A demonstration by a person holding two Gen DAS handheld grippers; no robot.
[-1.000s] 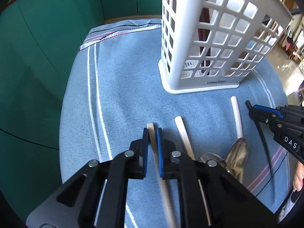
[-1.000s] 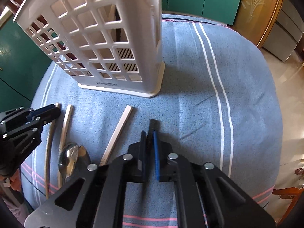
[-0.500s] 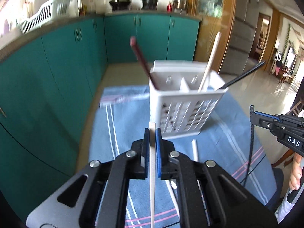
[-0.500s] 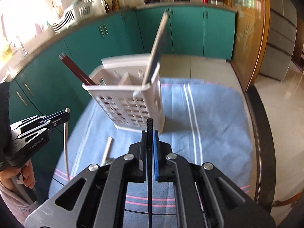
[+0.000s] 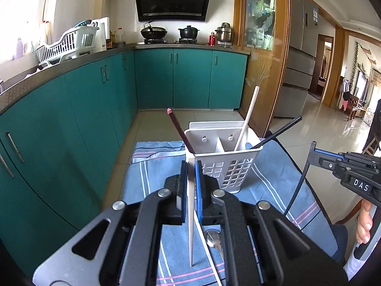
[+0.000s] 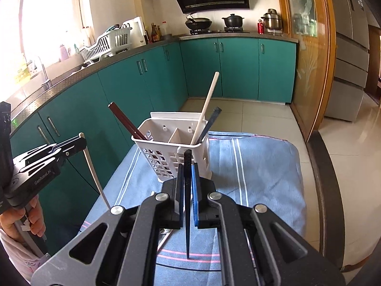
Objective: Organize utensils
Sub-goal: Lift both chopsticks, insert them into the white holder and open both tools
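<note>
A white slotted utensil caddy [image 5: 228, 166] [image 6: 166, 152] stands on a blue striped cloth [image 5: 152, 178] [image 6: 257, 166]. It holds a dark red chopstick [image 5: 178, 128], a white chopstick [image 5: 247, 119] and a black chopstick [image 5: 281, 131]. My left gripper [image 5: 190, 166] is shut on a white chopstick [image 5: 190, 226] that hangs upright above the cloth, in front of the caddy. My right gripper [image 6: 188, 169] is shut on a black chopstick [image 6: 188, 205], also upright. Each gripper shows in the other's view: the right [image 5: 316, 152], the left [image 6: 82, 140].
A metal spoon [image 5: 214, 238] and another white chopstick [image 5: 209, 250] lie on the cloth below my left gripper. Teal cabinets [image 5: 95, 109] line the left and the back. The cloth's right edge drops to a tiled floor [image 6: 345, 143].
Both grippers have lifted their chopsticks off the cloth and risen well above it, and the views now look level at the caddy's open top.
</note>
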